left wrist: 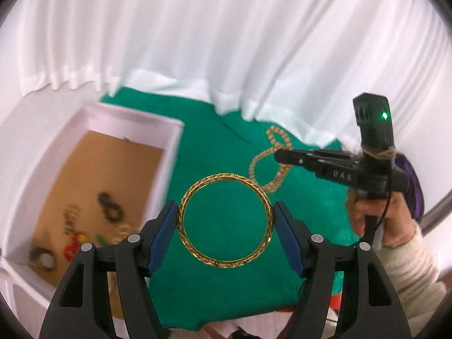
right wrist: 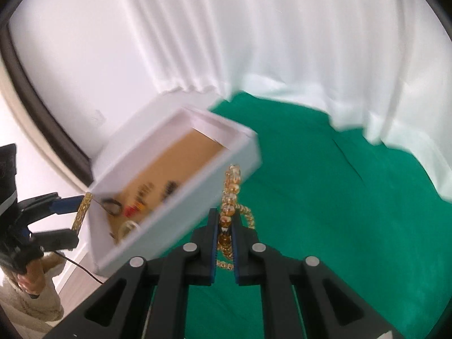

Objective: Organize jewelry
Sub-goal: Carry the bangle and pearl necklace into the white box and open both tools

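Observation:
My left gripper is shut on a gold bangle, its blue pads pressing the ring's two sides, above the green cloth. My right gripper is shut on a gold bead necklace, which also shows in the left wrist view hanging from the right gripper. A white box with a brown floor holds several small jewelry pieces. In the right wrist view the box lies left of the necklace, and the left gripper holds the bangle by its corner.
White curtain cloth hangs behind the green cloth. The person's hand and cream sleeve hold the right gripper at the right. A dark frame edge and pale floor show at the left in the right wrist view.

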`<state>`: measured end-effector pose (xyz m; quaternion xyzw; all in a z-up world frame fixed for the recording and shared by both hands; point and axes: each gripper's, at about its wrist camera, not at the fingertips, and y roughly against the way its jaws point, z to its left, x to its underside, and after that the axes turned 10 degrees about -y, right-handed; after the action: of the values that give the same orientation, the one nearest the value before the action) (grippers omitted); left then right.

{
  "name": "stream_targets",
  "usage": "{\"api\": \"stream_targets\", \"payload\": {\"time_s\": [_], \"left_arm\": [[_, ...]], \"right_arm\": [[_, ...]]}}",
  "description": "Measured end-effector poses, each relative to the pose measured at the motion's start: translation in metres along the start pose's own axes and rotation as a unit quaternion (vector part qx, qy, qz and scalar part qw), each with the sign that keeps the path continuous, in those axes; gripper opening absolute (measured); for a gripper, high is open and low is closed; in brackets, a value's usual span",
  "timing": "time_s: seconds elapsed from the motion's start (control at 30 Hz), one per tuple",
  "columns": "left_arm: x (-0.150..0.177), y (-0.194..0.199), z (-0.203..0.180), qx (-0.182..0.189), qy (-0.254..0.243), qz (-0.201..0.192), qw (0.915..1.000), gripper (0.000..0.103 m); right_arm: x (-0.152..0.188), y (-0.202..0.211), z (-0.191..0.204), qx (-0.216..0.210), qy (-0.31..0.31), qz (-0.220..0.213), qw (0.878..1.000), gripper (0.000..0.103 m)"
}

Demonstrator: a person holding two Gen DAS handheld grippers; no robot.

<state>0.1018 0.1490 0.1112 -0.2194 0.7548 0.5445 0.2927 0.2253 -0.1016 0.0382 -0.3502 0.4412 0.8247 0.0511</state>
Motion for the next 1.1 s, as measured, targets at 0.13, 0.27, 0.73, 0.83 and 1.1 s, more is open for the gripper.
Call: {"api": "stream_targets", "payload": {"time_s": [0.13, 0.27, 0.73, 0.83, 1.1], "left_arm": [[-0.009, 0.011, 0.053, -0.062, 0.025, -0.009, 0.9977, 0.070], [-0.002, -0.007, 0.105, -0.110, 0.054, 0.004, 0.9925, 0.070], [0.046, -0.126, 0.212, -0.173, 0.143, 0.091, 0.9702, 0.076], [0.050, -0.126, 0.212, -0.186, 0.148, 0.090, 0.9671, 0.090], [0.047, -0.094, 0.170, -0.284, 0.089, 0.046, 0.9535, 0.099]], "right_arm": [[-0.029, -0.017, 0.055, -0.040, 0.029, -0.011, 0.999, 0.008], [-0.049, -0.055, 0.100, -0.057, 0.050, -0.008, 0.997, 0.008], [-0.052, -0.253, 0.106, -0.004, 0.053, 0.080, 0.995, 0.015], [-0.050, -0.255, 0.094, -0.001, 0.029, 0.076, 0.997, 0.053], [-0.049, -0.216, 0.097, 0.032, 0.060, 0.032, 0.997, 0.079]]}}
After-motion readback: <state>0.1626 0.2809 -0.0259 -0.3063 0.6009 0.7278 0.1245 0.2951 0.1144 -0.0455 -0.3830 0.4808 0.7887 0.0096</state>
